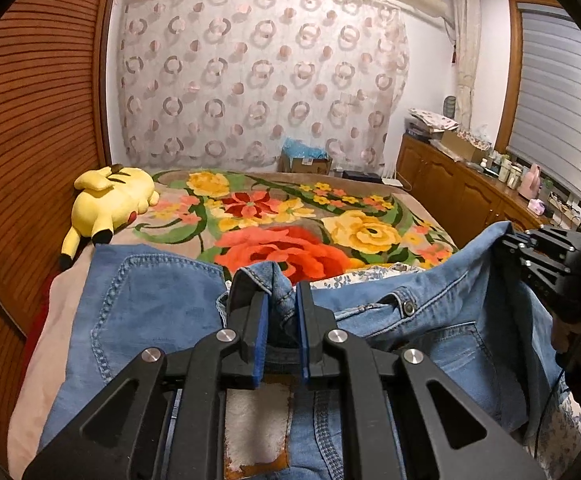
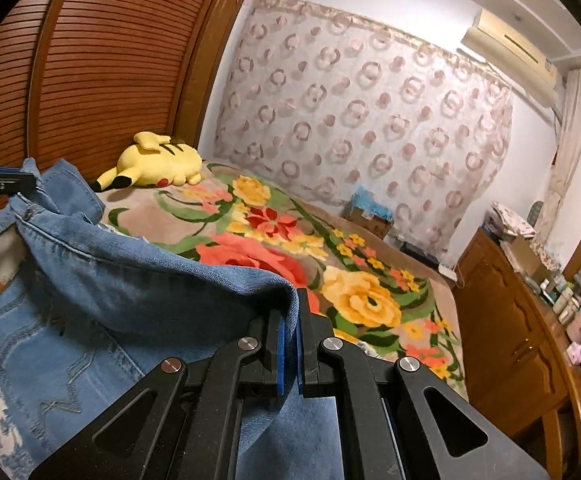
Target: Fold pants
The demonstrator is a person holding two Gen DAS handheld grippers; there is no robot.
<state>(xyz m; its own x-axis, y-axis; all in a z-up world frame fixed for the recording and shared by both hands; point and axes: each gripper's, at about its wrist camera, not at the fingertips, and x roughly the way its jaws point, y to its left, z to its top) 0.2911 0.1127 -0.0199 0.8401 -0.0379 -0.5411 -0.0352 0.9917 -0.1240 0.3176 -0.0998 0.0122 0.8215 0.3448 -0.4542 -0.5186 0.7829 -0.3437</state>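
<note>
Light blue jeans hang between both grippers over the near end of the bed, waistband up, a white leather patch showing. My left gripper is shut on a bunched fold of the waistband between its blue pads. The right gripper shows at the right edge of the left wrist view, clamped on the other denim edge. In the right wrist view my right gripper is shut on a thin denim edge of the jeans, and the left gripper pinches the cloth at far left.
A floral blanket covers the bed beyond the jeans. A yellow plush toy lies at the far left by the slatted wooden wardrobe. A wooden cabinet crowded with bottles runs along the right wall. A cardboard box stands past the bed's far end.
</note>
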